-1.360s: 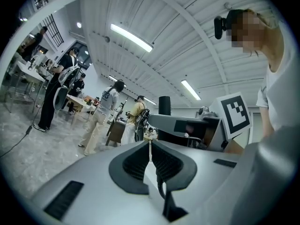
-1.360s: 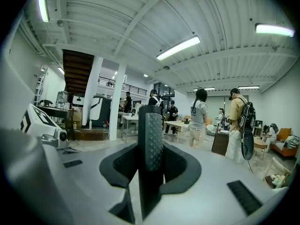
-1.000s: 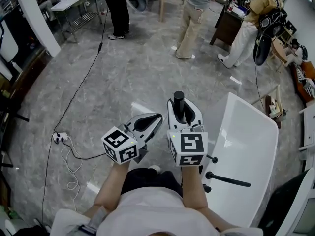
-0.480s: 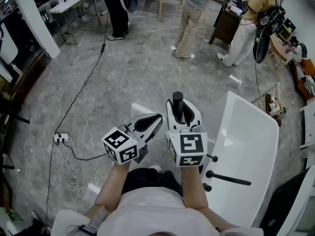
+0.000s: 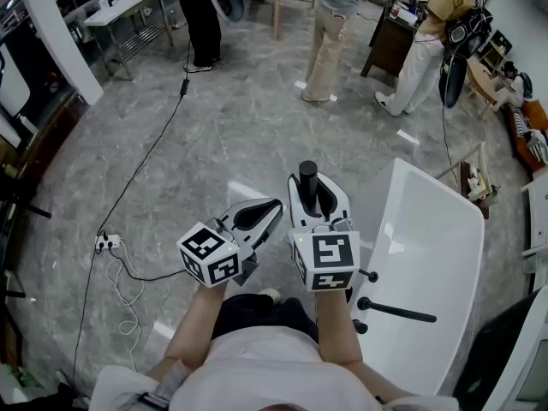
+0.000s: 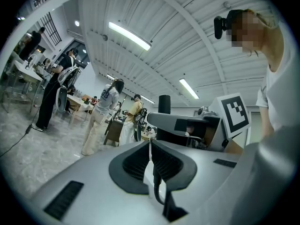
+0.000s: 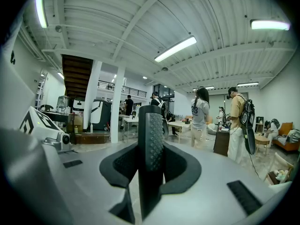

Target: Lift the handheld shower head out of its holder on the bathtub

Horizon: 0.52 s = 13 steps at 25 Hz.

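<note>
My right gripper (image 5: 317,204) is shut on a black stick-shaped shower head (image 5: 309,176), which stands upright between its jaws, clear of the tub. In the right gripper view the shower head (image 7: 151,144) shows a studded face and fills the mouth of the right gripper (image 7: 151,170). Any hose is hidden. My left gripper (image 5: 257,214) hangs beside it, shut and empty; its jaws meet in a thin slit at the left gripper (image 6: 150,156). From there the shower head (image 6: 164,104) rises above the right gripper. The white bathtub (image 5: 432,229) lies to the right.
On the tub's near rim sit a black rod-like fitting (image 5: 398,313) and a small black knob (image 5: 368,276), just behind my right hand. A cable (image 5: 145,161) and a power strip (image 5: 107,241) lie on the grey floor at left. People (image 5: 330,32) stand at the far side.
Both grippers keep their places with the same grip. Only the head view has drifted slightly.
</note>
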{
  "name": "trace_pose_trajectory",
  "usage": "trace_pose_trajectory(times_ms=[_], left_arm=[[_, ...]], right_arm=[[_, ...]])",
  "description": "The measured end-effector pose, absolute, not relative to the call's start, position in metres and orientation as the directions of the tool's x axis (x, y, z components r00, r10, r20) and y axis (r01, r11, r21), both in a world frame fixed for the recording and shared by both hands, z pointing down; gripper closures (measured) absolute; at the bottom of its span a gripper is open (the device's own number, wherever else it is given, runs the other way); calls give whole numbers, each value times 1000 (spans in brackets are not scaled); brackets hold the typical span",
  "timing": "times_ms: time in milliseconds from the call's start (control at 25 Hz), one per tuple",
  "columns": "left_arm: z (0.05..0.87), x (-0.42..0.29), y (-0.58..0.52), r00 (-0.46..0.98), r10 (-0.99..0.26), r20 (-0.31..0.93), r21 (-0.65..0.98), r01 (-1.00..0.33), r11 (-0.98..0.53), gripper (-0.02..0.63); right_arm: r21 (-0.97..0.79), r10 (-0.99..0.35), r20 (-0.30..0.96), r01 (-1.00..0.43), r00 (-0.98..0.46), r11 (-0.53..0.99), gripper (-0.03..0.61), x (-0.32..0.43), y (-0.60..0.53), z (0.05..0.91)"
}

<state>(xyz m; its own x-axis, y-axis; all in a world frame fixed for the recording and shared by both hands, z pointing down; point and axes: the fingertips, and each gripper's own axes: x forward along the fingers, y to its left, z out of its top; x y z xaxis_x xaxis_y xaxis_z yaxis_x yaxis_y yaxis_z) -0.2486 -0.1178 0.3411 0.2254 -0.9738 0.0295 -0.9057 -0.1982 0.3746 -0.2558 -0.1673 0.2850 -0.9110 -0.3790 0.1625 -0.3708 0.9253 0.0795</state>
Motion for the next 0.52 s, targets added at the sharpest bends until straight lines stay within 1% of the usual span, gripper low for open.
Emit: trace_pose_trajectory(times_ms=[520], left_arm=[[342,-242,-123,224,-974,35,375,-906,-195,594]], right_arm=[[63,-373,161,-368,-914,928,454,-249,-174,286]])
